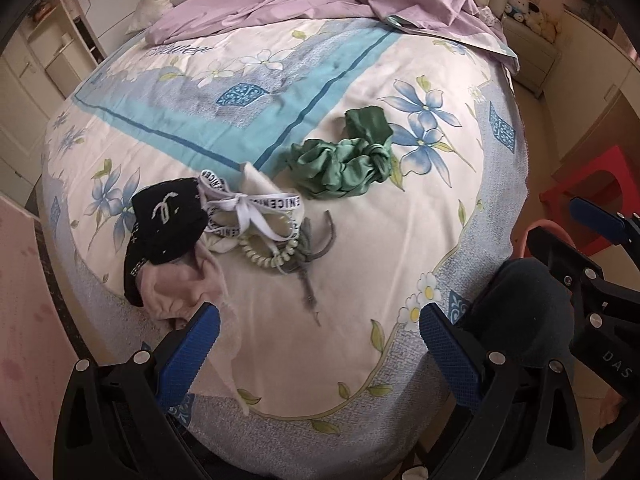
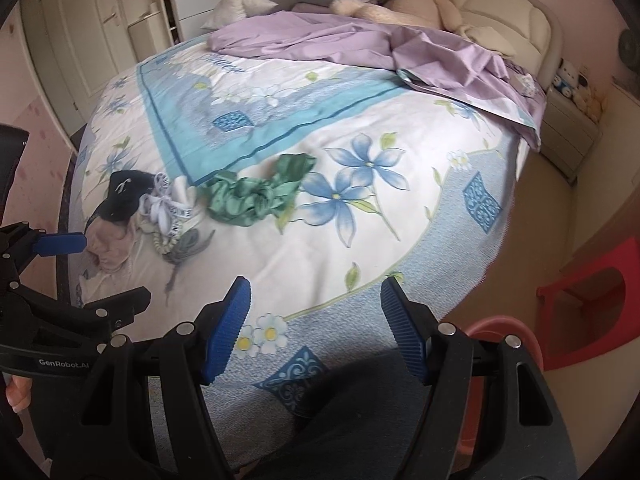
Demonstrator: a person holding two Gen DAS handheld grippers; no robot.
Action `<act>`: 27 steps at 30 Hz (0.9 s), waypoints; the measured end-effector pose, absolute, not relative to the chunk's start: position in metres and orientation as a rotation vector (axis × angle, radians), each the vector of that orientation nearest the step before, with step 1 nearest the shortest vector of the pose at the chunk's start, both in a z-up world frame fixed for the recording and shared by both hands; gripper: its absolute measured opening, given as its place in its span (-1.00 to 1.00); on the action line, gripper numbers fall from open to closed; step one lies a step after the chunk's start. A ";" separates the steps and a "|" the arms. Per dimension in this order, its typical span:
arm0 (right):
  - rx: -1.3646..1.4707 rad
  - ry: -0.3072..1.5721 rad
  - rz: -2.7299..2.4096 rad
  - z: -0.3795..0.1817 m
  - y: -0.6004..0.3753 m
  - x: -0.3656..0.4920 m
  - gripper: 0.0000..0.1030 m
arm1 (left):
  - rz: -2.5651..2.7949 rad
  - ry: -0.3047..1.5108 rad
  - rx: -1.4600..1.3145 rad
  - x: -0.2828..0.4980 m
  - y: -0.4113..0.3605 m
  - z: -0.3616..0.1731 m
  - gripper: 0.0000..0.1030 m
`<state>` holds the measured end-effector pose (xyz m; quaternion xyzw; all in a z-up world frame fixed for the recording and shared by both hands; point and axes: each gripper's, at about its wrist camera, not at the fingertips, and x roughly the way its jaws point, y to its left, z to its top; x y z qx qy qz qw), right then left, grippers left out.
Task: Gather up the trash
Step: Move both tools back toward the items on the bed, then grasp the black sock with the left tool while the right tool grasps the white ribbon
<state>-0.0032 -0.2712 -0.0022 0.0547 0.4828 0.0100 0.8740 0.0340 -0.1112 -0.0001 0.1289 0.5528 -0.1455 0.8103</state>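
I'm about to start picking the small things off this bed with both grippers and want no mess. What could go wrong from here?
1. The black sock, white printed ribbon, bead bracelet and pink cloth lie tangled; gripping one may drag the others.
2. Closing low on the green scrunchie could pinch the floral bedsheet too.
3. The left gripper and right gripper, both open, are close together and might collide.

A crumpled green satin cloth (image 1: 344, 160), knotted at one end, lies mid-bed. To its left sits a touching heap: a black sock (image 1: 166, 220) over a pale pink garment (image 1: 180, 288), a white lettered ribbon (image 1: 248, 204), a pale green coiled hair tie (image 1: 264, 256) and a grey string (image 1: 312, 264).
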 end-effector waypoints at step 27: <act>-0.063 1.053 0.270 -0.008 -0.140 0.042 0.29 | -0.090 1.210 0.092 0.074 0.031 -0.013 0.91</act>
